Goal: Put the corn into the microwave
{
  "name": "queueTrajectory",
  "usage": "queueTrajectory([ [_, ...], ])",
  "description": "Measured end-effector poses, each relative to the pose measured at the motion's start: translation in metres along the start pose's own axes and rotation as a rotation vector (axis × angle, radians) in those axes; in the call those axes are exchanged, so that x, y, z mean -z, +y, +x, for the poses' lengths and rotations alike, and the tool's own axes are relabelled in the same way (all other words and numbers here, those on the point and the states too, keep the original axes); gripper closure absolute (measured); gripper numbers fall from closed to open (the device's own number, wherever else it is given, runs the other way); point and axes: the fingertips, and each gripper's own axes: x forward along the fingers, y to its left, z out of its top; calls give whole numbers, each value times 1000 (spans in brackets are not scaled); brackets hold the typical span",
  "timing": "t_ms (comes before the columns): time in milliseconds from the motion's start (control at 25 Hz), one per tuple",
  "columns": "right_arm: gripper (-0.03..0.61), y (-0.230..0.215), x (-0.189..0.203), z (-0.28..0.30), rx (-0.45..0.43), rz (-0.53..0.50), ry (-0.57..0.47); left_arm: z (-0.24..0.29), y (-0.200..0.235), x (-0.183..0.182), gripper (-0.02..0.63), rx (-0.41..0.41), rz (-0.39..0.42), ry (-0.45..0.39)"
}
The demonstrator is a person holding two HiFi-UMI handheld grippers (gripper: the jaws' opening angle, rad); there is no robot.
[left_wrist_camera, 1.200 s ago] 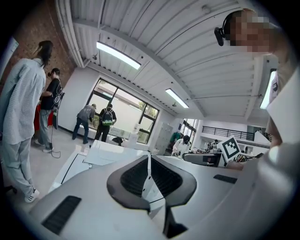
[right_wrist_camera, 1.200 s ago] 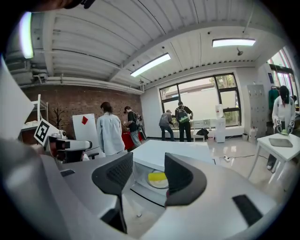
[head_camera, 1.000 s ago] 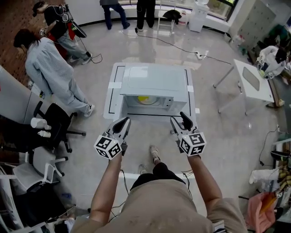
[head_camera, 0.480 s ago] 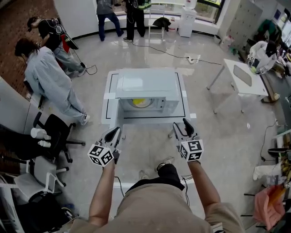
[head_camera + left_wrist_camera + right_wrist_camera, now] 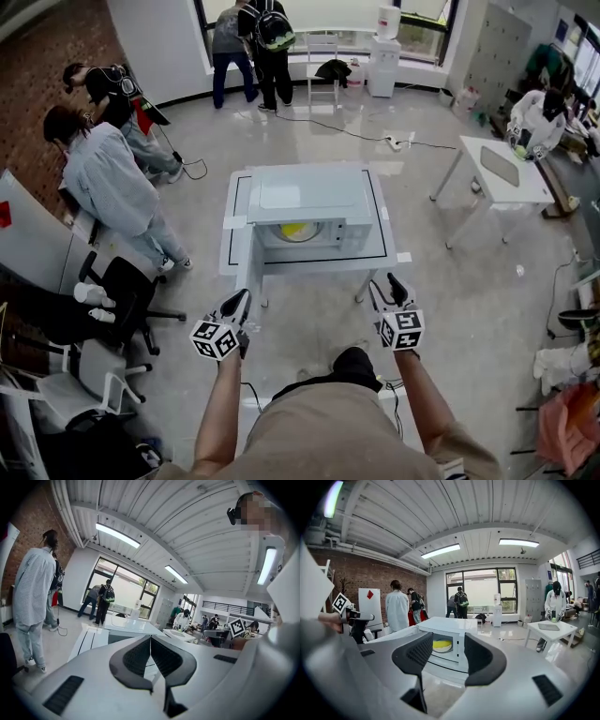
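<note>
The white microwave [image 5: 305,199] stands on a white table [image 5: 384,246] ahead of me, its front cavity open to view. The yellow corn [image 5: 296,230] lies inside on the turntable; in the right gripper view the corn [image 5: 442,644] shows between the jaws, well beyond them, inside the microwave [image 5: 454,629]. My left gripper [image 5: 241,300] hangs in the air short of the table's front left, jaws closed together, holding nothing. My right gripper [image 5: 390,284] floats short of the table's front right, open and empty. In the left gripper view the left gripper [image 5: 150,641] has its pads touching.
Several people stand at the left and by the far windows. An office chair [image 5: 122,291] sits to my left. A second white table [image 5: 502,169] with a seated person is at the right. A cable [image 5: 356,127] runs over the glossy floor behind the microwave table.
I have backed away from the table: both grippers, near its front edge before, are now farther from it over the floor. The corn has stayed inside the microwave.
</note>
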Motion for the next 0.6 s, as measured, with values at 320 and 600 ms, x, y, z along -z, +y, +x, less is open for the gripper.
queueTrajectory([
  [320,440,31,8,21,-47,-122,80,-11,9,5,607,26,-10,6],
  [600,465,39,-7,25,-55,-91,39,-6,3,-12,607,45,19,-31],
])
